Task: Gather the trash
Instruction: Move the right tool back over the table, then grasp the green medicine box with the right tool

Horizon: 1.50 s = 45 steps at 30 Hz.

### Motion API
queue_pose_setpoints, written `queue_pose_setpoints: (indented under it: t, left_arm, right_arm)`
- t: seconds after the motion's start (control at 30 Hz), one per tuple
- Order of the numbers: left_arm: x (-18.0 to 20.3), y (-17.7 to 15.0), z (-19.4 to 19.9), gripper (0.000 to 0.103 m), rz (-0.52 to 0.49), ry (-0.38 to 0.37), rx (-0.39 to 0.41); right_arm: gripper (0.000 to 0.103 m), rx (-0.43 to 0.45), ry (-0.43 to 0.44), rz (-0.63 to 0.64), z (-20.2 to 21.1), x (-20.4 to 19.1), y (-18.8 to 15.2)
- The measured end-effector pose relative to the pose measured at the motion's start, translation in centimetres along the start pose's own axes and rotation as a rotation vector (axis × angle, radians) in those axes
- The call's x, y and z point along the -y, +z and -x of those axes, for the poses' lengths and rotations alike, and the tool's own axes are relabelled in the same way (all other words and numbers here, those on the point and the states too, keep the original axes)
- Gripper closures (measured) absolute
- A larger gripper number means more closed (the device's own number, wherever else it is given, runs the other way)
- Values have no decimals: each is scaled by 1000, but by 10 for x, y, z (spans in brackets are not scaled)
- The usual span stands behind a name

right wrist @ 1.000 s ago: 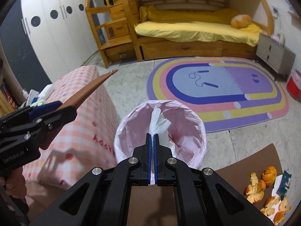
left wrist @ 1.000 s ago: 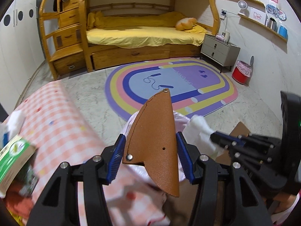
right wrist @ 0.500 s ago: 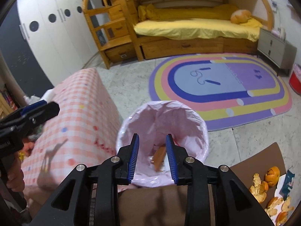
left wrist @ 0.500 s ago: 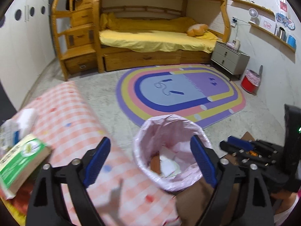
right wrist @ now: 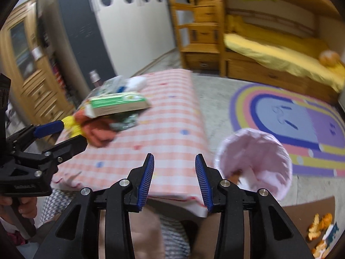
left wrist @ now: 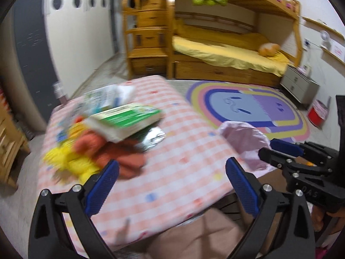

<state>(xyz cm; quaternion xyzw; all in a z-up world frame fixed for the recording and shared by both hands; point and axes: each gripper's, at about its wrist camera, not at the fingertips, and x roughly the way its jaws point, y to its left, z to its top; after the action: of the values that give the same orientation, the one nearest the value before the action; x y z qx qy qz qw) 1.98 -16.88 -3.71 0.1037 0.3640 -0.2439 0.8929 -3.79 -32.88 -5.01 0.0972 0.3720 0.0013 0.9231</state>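
Pink-lined bin (right wrist: pixel 254 161) with scraps inside

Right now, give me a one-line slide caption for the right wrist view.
Right gripper open and empty above the checkered tablecloth, pink-lined trash bin to its right, clutter pile ahead-left.

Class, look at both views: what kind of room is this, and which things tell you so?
Most likely a child's bedroom: a wooden bunk bed with yellow bedding, a rainbow rug, and a grey nightstand.
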Motion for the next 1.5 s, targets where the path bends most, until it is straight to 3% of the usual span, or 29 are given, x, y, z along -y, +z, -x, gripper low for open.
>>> queue_pose_setpoints:
  t: [0.43, 0.53, 0.73, 0.83, 1.17, 1.23, 1.3, 1.5]
  left_arm:
    - [-132, -49, 37, 7, 230, 203, 12]
    - [-152, -51, 39, 7, 262, 231, 9]
    - [-182, -55, 31, 7, 307, 263, -6]
    - [-194, -57, 24, 7, 331, 267, -21]
    - [-198, -53, 10, 7, 331, 261, -42]
    - [-198, -54, 8, 7, 332, 257, -51]
    - [-197, -55, 7, 7, 337, 246, -61]
    - [-192, -56, 3, 7, 337, 234, -76]
  right_arm:
    - [60, -22, 44, 169, -32, -103, 34]
    - [43, -22, 42, 198, -46, -121, 43]
    - [41, -55, 44, 257, -80, -152, 57]
    - [20, -34, 30, 236, -92, -158, 69]
    - [22, -45, -45, 244, -134, -172, 98]
    - [39, -83, -63, 231, -139, -167, 97]
    - [49, -121, -70, 210, -135, -158, 93]
    - [53, -177, -155, 198, -122, -118, 75]
